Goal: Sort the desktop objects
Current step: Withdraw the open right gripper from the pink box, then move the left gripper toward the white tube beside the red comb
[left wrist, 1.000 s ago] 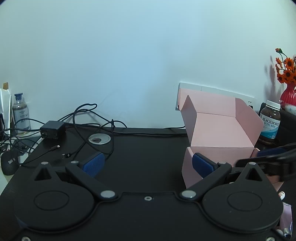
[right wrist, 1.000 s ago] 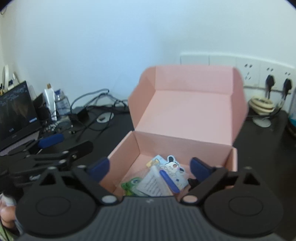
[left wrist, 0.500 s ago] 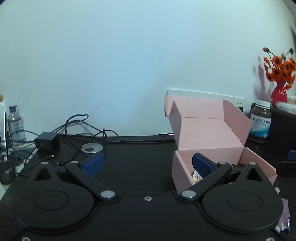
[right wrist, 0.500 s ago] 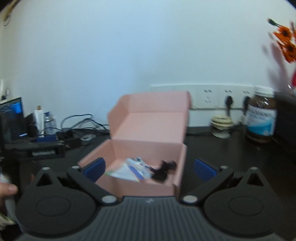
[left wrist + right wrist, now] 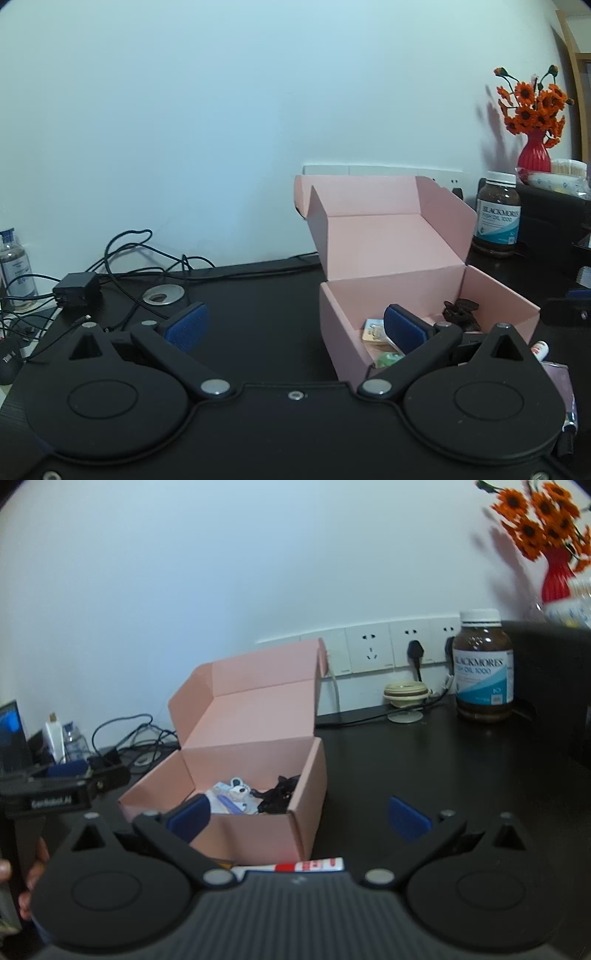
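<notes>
An open pink cardboard box (image 5: 373, 266) (image 5: 255, 749) stands on the black desk with its lid up. Inside lie small paper packets (image 5: 229, 801), a cartoon sticker (image 5: 238, 788) and a black clip (image 5: 460, 314) (image 5: 277, 794). My left gripper (image 5: 293, 325) is open and empty, its right finger in front of the box's near left corner. My right gripper (image 5: 299, 818) is open and empty, in front of and to the right of the box. A red-and-white tube (image 5: 306, 866) lies just below it, also showing in the left wrist view (image 5: 539, 349).
A brown Blackmores bottle (image 5: 482, 664) (image 5: 496, 214) stands at the back right beside a red vase of orange flowers (image 5: 533, 122). Wall sockets (image 5: 369, 650) and a cable reel (image 5: 404, 696) sit behind the box. Cables and a black adapter (image 5: 75, 288) lie at the left.
Both grippers have pulled back and risen. The right gripper has swung from over the box to its right side. The box interior now shows in the left view.
</notes>
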Demonstrator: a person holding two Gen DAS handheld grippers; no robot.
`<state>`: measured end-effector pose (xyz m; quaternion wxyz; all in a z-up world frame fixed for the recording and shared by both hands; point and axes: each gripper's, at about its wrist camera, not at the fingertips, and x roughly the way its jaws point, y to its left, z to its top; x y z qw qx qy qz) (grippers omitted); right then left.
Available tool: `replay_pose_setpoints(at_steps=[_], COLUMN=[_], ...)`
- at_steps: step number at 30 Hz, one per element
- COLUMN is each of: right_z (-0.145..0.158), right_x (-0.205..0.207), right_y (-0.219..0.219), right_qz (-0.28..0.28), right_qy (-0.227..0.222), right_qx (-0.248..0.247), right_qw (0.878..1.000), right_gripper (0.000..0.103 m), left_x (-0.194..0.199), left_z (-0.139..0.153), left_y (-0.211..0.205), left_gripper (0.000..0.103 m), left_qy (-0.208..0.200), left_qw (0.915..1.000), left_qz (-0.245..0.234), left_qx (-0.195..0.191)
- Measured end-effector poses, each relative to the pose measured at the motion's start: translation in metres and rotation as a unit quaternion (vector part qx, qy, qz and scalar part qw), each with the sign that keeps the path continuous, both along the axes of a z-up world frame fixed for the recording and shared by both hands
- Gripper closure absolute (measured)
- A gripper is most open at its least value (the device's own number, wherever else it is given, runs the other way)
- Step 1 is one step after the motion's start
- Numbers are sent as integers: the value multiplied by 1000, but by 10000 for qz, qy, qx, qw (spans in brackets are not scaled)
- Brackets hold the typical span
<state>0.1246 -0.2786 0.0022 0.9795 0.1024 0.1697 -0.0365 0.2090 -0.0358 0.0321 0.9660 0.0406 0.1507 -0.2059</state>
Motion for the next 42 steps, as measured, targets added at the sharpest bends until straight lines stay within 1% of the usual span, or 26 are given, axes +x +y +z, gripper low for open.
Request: replay_pose_setpoints(at_steps=[5, 12, 16, 22, 24, 30, 33, 37, 40, 42], right_z=[-1, -2, -3, -3, -2, -3, -4, -5, -5, -5], right_x=[-2, -3, -4, -5, -4, -3, -3, -3, -3, -3], right_y=[-7, -13, -16, -16, -16, -21, -23, -24, -25, -26], right_qz=[-9, 0, -25, 52, 76, 170, 187, 210, 225, 228], right_qy=[-7, -9, -6, -30, -19, 0, 14, 21, 24, 31], right_qx=[233, 430, 518, 538, 551, 731, 791, 856, 902, 928], right_qw=[9997, 9991, 9987, 9985, 9985, 9972, 9967, 9961, 9957, 9954], right_gripper=[1, 1, 1, 1, 1, 1, 1, 1, 1, 1], left_x=[-4, -22, -33, -54, -62, -83, -98, -118, -133, -137], left_z=[0, 1, 1, 1, 1, 2, 0, -8, -14, -15], left_y=[-4, 3, 5, 1, 0, -9, -20, -36, -47, -52], left_gripper=[0, 0, 0, 0, 0, 0, 0, 0, 0, 2], left_qy=[174, 399, 517, 317, 268, 227, 105, -49, -293, -330], left_qw=[9998, 9991, 9983, 9974, 9972, 9964, 9939, 9857, 9780, 9744], left_qz=[62, 91, 74, 105, 40, -292, -603, -1096, -1344, -1480], left_qx=[118, 133, 248, 636, 692, 759, 922, 1277, 1565, 1657])
